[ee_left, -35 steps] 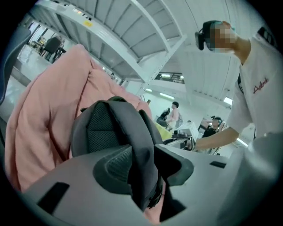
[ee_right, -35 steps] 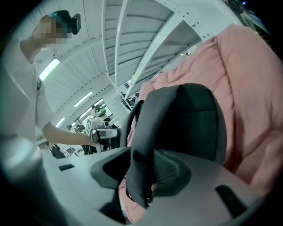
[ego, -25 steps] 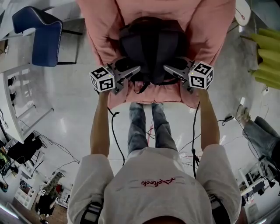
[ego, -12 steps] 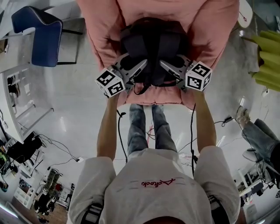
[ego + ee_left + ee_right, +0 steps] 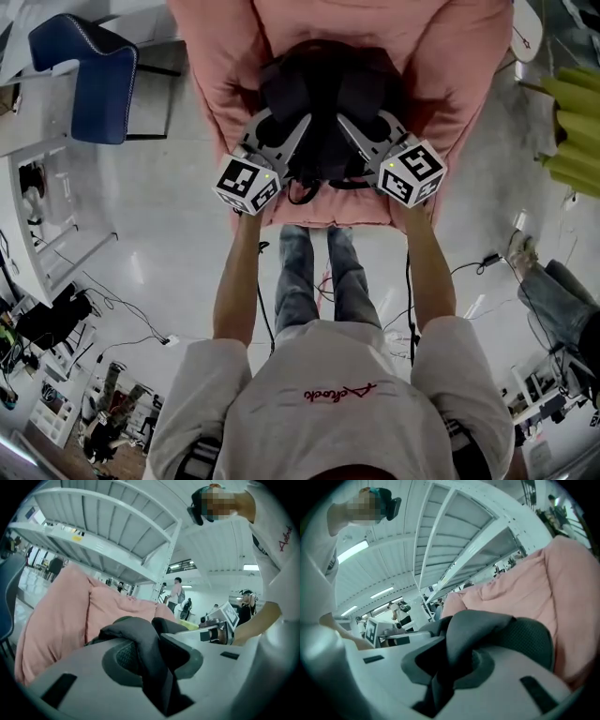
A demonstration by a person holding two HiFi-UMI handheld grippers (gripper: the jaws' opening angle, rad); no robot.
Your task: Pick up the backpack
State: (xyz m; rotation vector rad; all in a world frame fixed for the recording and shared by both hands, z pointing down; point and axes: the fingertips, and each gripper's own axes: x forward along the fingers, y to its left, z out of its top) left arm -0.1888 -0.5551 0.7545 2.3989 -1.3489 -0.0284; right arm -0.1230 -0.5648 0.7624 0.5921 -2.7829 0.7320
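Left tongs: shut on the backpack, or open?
Shut on it. The left tongs have just been closing, and the left gripper view shows a fold of the dark backpack fabric pinched between them.

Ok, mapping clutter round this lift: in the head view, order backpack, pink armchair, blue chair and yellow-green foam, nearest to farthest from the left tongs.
1. backpack, its strap pinched in the left tongs, which have just been closing.
2. pink armchair, under the backpack.
3. blue chair, upper left.
4. yellow-green foam, far right edge.
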